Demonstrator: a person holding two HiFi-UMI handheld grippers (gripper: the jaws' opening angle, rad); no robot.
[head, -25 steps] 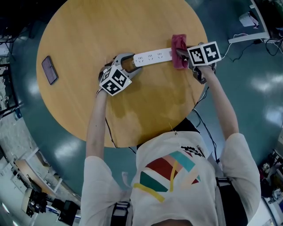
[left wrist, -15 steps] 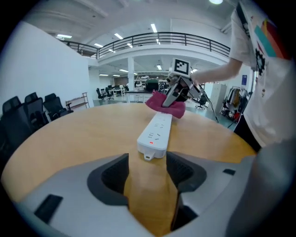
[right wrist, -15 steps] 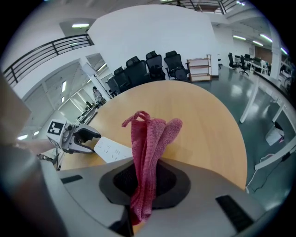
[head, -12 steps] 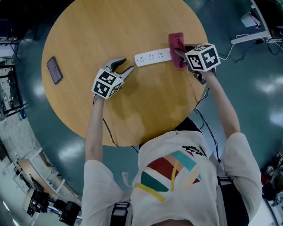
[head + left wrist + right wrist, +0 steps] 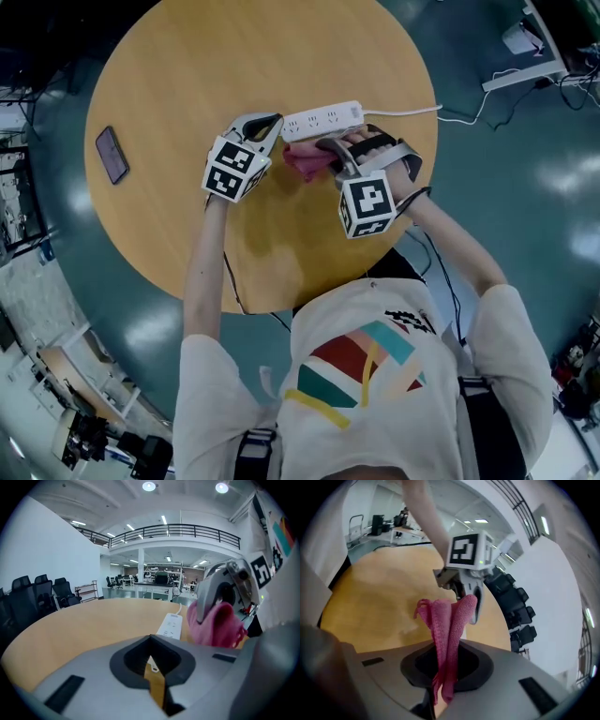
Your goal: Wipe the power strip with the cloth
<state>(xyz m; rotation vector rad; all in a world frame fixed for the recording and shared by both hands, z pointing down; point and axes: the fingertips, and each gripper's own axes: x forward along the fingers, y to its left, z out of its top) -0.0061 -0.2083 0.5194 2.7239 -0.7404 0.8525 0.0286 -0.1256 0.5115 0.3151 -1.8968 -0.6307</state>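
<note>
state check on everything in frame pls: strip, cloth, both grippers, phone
long white plastic power strip: flat on the round wooden table, sockets empty, cord trailing off the edge.
pink fabric cloth: bunched, beside the strip, not on it.
left hand-held gripper: jaws just closed, shut, empty, by the strip's end.
right hand-held gripper: shut on the pink fabric cloth.
dark rectangular phone: lying flat, screen off.

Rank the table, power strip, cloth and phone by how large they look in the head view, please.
1. table
2. power strip
3. phone and cloth: they look about alike. The cloth is bunched and partly hidden, so I do not rank these two.
</note>
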